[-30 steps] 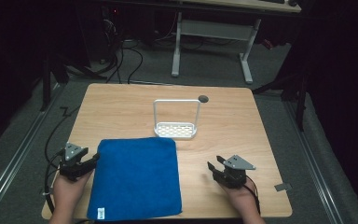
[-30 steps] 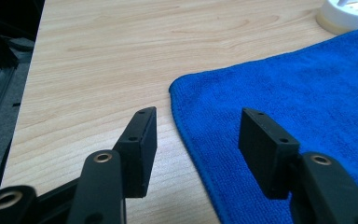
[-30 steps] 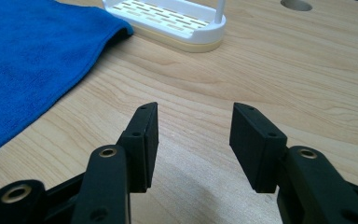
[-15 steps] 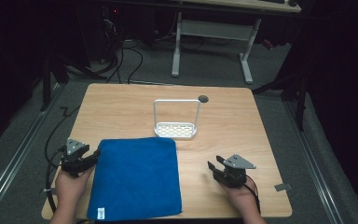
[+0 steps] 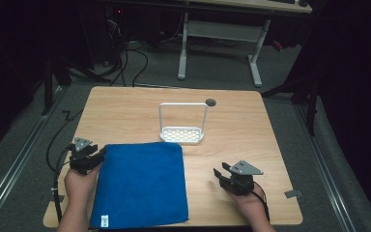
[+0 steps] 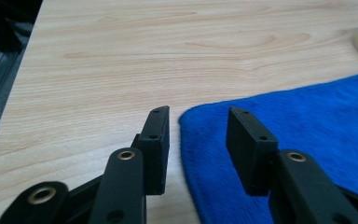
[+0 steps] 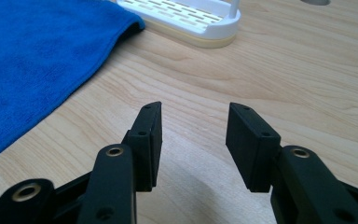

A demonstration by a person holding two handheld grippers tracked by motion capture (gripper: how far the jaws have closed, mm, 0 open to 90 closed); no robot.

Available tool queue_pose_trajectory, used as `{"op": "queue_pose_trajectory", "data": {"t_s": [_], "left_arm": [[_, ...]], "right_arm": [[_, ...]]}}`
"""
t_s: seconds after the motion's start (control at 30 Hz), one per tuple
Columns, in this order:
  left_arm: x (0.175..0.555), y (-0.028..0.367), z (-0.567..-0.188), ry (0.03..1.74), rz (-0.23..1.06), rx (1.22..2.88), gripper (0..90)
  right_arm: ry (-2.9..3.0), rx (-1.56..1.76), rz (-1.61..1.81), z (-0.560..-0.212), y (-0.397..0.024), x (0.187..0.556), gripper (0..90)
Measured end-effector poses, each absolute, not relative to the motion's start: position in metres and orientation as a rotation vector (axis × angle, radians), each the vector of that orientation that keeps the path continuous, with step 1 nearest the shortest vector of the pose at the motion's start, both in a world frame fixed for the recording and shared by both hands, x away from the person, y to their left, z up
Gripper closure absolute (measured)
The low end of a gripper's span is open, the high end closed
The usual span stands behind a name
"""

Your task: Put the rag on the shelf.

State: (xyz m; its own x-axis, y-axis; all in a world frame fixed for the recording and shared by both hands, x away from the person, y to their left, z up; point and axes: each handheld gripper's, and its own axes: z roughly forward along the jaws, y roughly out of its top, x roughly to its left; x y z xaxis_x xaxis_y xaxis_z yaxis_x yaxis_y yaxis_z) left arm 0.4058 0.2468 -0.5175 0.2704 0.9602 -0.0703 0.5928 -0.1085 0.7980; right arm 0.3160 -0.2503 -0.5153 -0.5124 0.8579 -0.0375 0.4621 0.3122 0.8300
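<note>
A blue towel point(image 5: 142, 183) lies flat on the near left part of the wooden table point(image 5: 251, 130). My left gripper point(image 5: 99, 155) sits at the towel's far left corner. In the left gripper view the jaws point(image 6: 198, 126) straddle that corner of the towel point(image 6: 307, 121); they have just been closing, and the pads stand apart from the cloth. My right gripper point(image 5: 221, 174) rests open to the right of the towel. Its jaws point(image 7: 193, 123) have narrowed slightly over bare wood, with nothing between them.
A white slotted rack point(image 5: 182, 133) with a tall wire handle stands mid-table, just beyond the towel's far edge; it also shows as the rack point(image 7: 186, 18) ahead of my right gripper. A round hole point(image 5: 211, 102) marks the tabletop behind it. Cables trail off the left edge.
The left hand has moved forward and inward to the towel's far left corner, and its jaws have narrowed around it. The right hand has stayed put.
</note>
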Motion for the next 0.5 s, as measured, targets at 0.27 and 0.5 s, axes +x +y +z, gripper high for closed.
{"op": "queue_pose_trajectory", "data": {"t_s": [0.27,0.5], "left_arm": [[0.431,0.247,-0.528,1.455,0.534,1.814,54.6],[0.436,0.242,-0.533,1.46,0.53,1.856,62.8]], "right_arm": [[2.107,1.172,1.078,-0.518,-0.242,0.316,57.7],[2.103,1.184,1.061,-0.515,-0.224,0.324,61.2]]}}
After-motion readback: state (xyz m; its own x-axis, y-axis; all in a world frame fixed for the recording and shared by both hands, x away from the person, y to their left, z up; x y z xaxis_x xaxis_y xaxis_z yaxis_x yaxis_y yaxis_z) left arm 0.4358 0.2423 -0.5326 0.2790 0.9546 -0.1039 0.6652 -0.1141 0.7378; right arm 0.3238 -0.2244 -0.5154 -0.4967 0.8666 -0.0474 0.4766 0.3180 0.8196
